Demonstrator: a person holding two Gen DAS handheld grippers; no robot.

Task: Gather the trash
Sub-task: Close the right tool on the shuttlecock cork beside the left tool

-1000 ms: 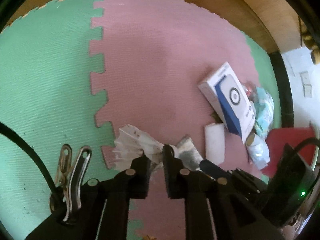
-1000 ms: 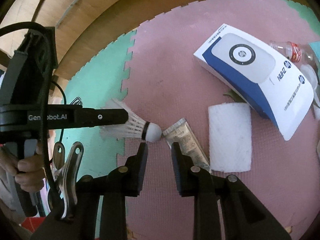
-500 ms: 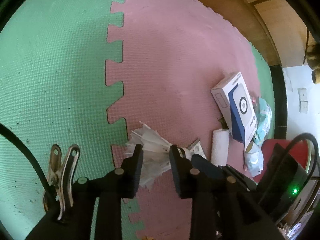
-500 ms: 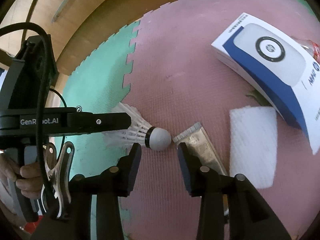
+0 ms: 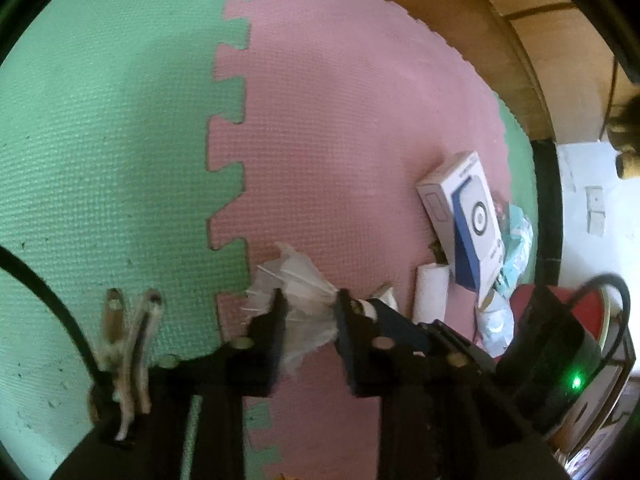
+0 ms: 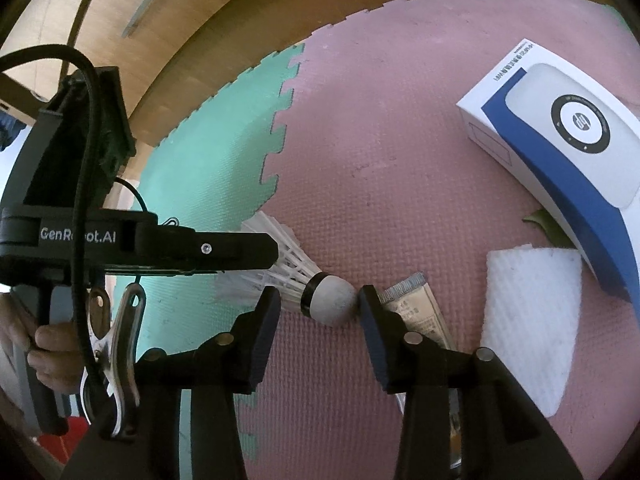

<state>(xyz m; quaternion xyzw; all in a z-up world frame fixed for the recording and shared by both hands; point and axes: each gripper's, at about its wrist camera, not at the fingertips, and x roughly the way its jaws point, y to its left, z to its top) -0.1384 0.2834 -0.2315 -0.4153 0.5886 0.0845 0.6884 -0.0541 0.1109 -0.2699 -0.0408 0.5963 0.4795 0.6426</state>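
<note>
Between the jaws of the left gripper [image 5: 308,304]: the feather skirt of a shuttlecock [image 5: 298,280], lying on the pink mat [image 5: 340,140]. Jaws just closing, now narrow, feathers bunched between the two fingers; pads seemingly pressed on them, firm contact not certain. Left gripper reaching in from the side in the right wrist view [image 6: 276,256], held by a hand [image 6: 48,352].

Between the jaws of the right gripper [image 6: 316,304]: the shuttlecock's round cork tip [image 6: 334,300]. Jaws about half open; right finger just touching or nearly touching the cork, left finger apart from it, beside the feather base. No grip.

Just beyond the right finger: a flattened tube [image 6: 416,304], crimped end toward the cork. Further right: a white foam block [image 6: 528,320]. Beyond that: a white and blue box [image 6: 560,148], one end tilted up over a small green scrap [image 6: 548,228].

Left of the jaws: green mat [image 6: 208,160], joined to the pink by interlocking teeth. Far edge: wooden floor [image 6: 200,12].
</note>
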